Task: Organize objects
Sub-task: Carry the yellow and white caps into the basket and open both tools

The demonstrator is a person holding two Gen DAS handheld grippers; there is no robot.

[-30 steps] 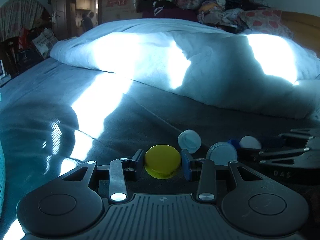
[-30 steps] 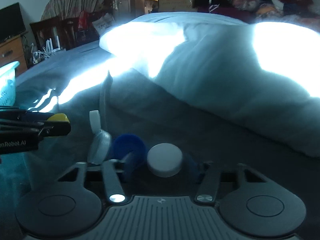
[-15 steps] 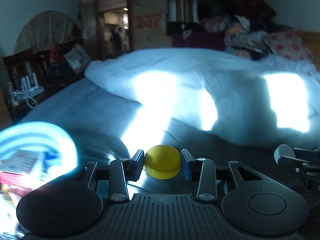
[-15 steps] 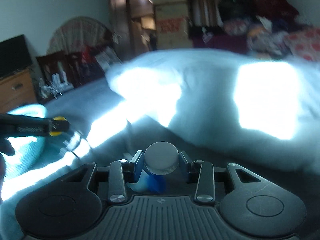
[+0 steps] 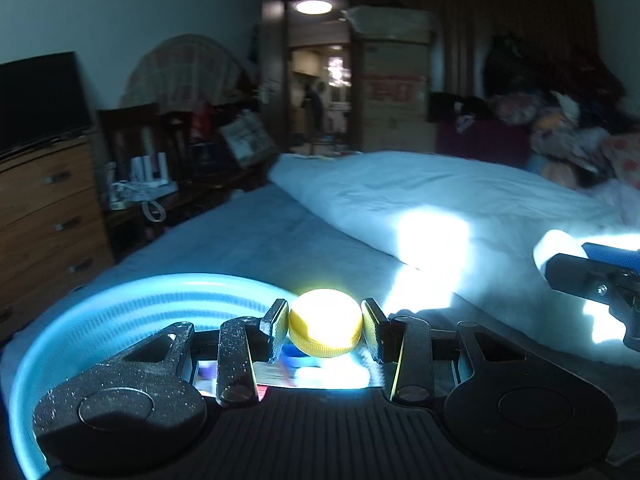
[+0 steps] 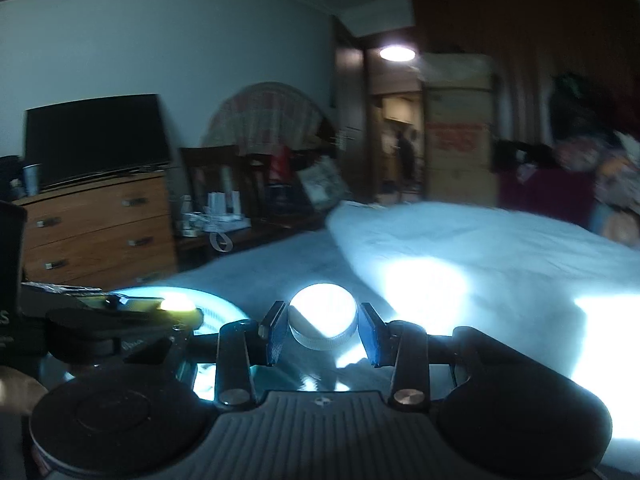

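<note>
Yellow plastic, ribbed round its rim, marks the cap (image 5: 325,322) clamped between the two pads of the left gripper (image 5: 325,326) in the left wrist view. Its flat top faces up and a little toward the camera, so its short axis stands nearly upright. It hangs over the near rim of a light blue basket (image 5: 120,300) that sits on the grey-blue bed sheet (image 5: 260,240). Packets lie inside the basket, their print too blurred to read. At the right edge, the right gripper (image 5: 560,258) shows, with a white cap (image 5: 554,246) at its tip. Stacked cardboard boxes (image 5: 394,92) beyond the bed carry red lettering, unreadable.

From the right wrist view, the right gripper (image 6: 323,330) pinches the white cap (image 6: 323,320) by its ribbed sides, top up, above the sheet just beside the basket (image 6: 216,312). The left gripper (image 6: 176,308) reaches in from the left with the yellow cap (image 6: 178,306) over the basket.
</note>
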